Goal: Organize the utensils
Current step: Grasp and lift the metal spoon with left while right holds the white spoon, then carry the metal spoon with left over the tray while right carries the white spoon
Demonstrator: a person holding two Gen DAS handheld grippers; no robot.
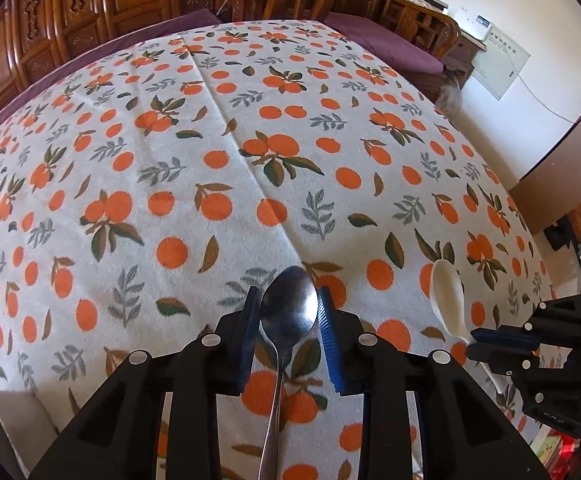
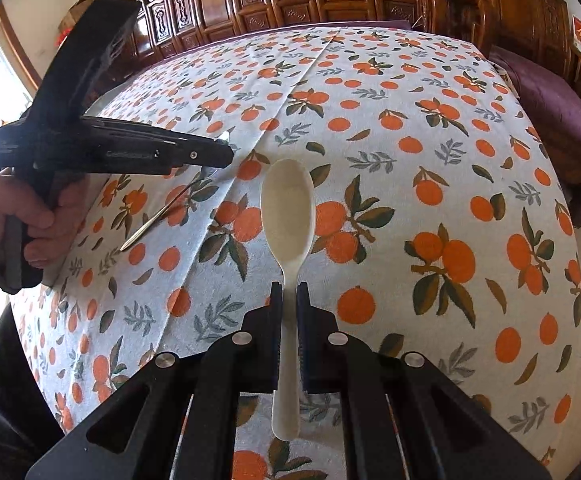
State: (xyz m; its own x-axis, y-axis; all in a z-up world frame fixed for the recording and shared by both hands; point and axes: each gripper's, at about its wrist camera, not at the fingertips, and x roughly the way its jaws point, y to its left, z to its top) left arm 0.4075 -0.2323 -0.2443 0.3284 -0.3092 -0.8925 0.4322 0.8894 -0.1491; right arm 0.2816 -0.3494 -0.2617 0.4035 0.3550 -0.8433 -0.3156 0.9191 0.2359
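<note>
Here the white spoon is pinched at its narrow neck by the right gripper, while the metal spoon is only straddled at its bowl by the parted left gripper, so either could be twisted or dropped onto the tablecloth.

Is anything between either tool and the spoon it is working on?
Nothing visible. The left tool straddles the shiny metal spoon's bowl with gaps either side; the right tool is shut on the white plastic spoon's handle, over the orange-print tablecloth.

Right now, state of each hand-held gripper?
Left hand-held gripper: around the metal spoon bowl; contact cannot be told.
Right hand-held gripper: closed on the white spoon handle.
</note>
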